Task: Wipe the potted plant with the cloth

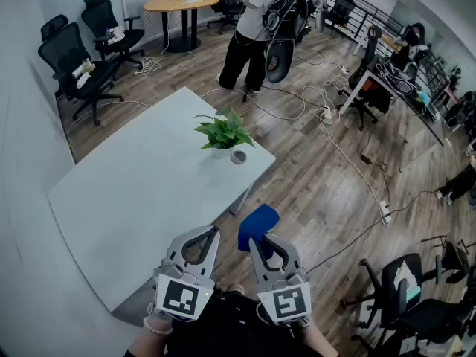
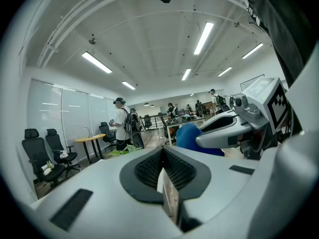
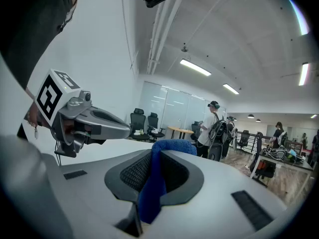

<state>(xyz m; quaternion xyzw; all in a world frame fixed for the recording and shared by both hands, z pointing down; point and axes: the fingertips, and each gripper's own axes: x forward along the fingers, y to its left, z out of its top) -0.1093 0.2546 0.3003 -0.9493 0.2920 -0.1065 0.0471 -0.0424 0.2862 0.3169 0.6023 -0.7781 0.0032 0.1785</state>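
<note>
The potted plant (image 1: 223,132), green-leaved in a small white pot, stands near the far corner of the white table (image 1: 126,199). Both grippers hover side by side over the table's near edge, well short of the plant. My left gripper (image 1: 213,232) is shut with nothing between its jaws (image 2: 162,158). My right gripper (image 1: 253,241) is shut on a blue cloth (image 1: 258,222), which bunches up beyond its tips. In the right gripper view the cloth (image 3: 153,185) runs down between the closed jaws. The plant's leaves (image 2: 121,152) peek over the left gripper.
A small round grey object (image 1: 238,156) lies beside the pot. A person with a backpack (image 1: 256,28) stands beyond the table. Black office chairs (image 1: 78,69), a round wooden table (image 1: 181,4), floor cables (image 1: 327,117) and desks (image 1: 401,88) surround the area.
</note>
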